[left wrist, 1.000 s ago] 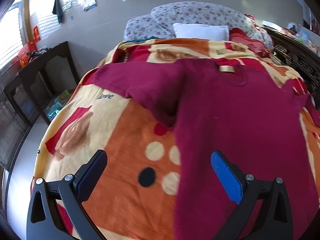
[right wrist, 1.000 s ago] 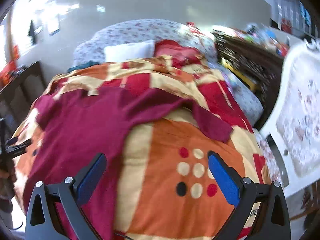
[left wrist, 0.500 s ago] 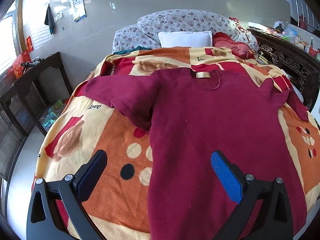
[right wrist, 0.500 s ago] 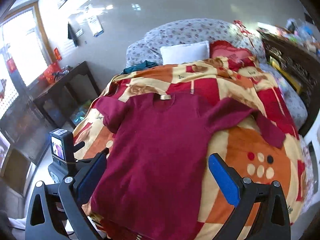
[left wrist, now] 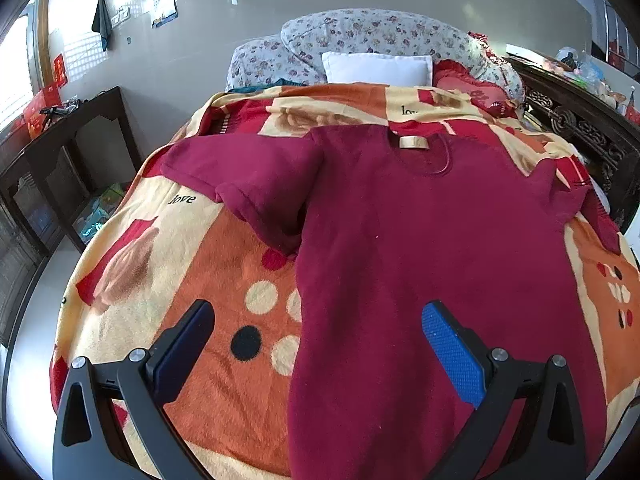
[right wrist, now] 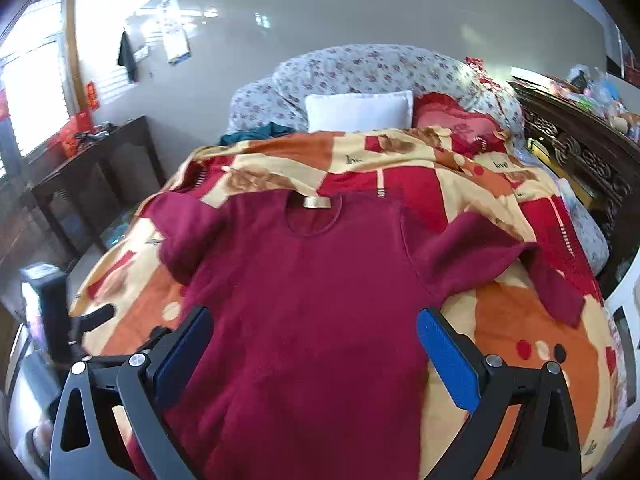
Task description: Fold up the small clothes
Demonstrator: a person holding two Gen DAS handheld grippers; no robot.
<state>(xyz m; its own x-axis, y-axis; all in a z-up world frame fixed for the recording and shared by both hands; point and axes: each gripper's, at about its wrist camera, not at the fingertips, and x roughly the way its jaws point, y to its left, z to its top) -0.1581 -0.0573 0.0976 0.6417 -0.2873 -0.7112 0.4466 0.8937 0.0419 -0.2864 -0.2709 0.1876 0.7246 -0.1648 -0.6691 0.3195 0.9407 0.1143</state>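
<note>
- Maroon sweater (left wrist: 420, 248): soft knitted cloth, matt, faintly fuzzy; a shiny gold woven label (left wrist: 413, 142) sat at the neck.
- Blanket (left wrist: 224, 280): thick fleece cloth with a plush, napped surface.
- Left gripper (left wrist: 318, 344) and right gripper (right wrist: 314, 344): matt black plastic frames with bright metal screws; pads (left wrist: 452, 356) were blue, finely textured rubber-like material.
- White pillow (left wrist: 378, 68): smooth cloth.
- Side table (left wrist: 60, 148): dark wood, low sheen.
- Wall (left wrist: 248, 12): glossy, reflecting lights.
</note>
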